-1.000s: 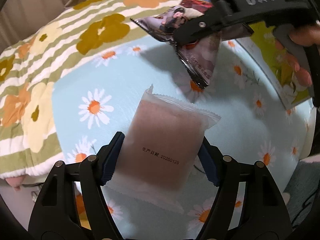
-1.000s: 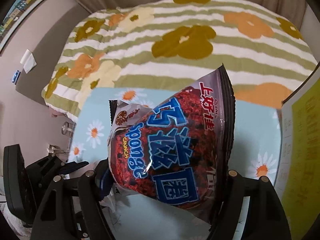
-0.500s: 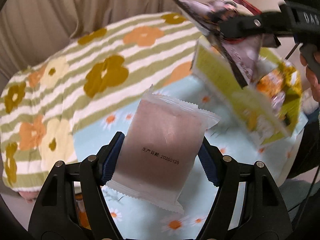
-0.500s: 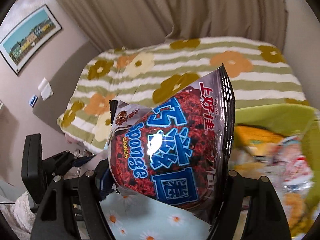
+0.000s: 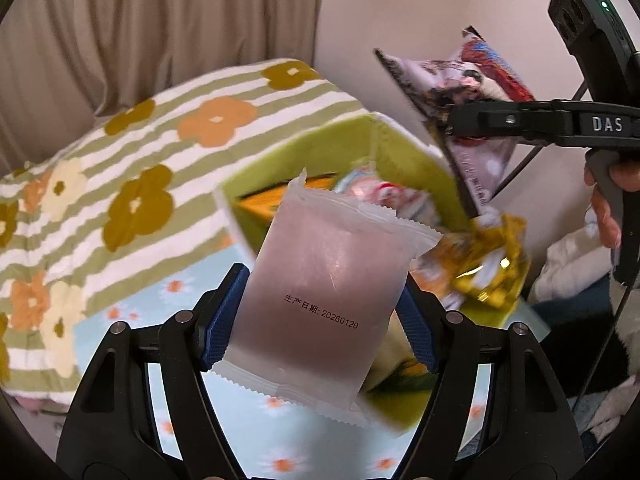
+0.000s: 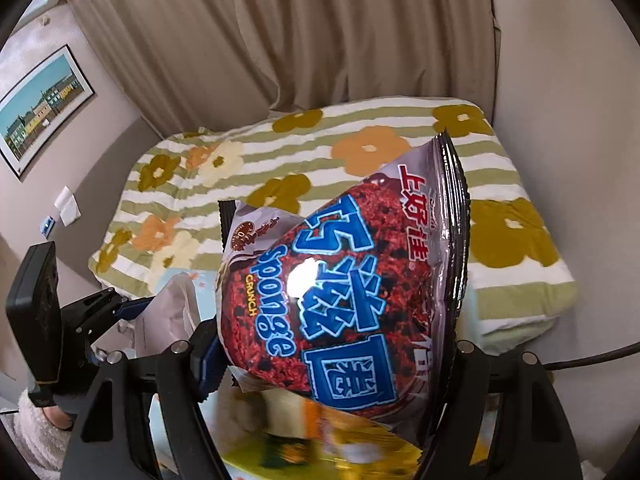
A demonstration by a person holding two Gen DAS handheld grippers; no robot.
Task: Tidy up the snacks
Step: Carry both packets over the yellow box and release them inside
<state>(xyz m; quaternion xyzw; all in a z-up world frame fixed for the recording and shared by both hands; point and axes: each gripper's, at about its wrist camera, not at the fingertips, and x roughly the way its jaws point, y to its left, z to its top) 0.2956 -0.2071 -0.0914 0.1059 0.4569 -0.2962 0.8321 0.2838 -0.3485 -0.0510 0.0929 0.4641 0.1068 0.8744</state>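
Left gripper (image 5: 320, 316) clamping frosted pouch (image 5: 326, 280), long axis upright; right gripper (image 6: 332, 364) gripping Sponge Crunch bag (image 6: 344, 280), top tilted right

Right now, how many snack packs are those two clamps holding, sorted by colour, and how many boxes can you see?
Frosted pinkish packet, in the left gripper: 1
Red-and-blue snack bag, in the right gripper: 1
Green box, with more snacks inside, too blurred to count: 1
Total: 3

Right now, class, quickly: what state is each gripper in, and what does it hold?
Left gripper: shut on the frosted pink packet.
Right gripper: shut on the Sponge Crunch bag.
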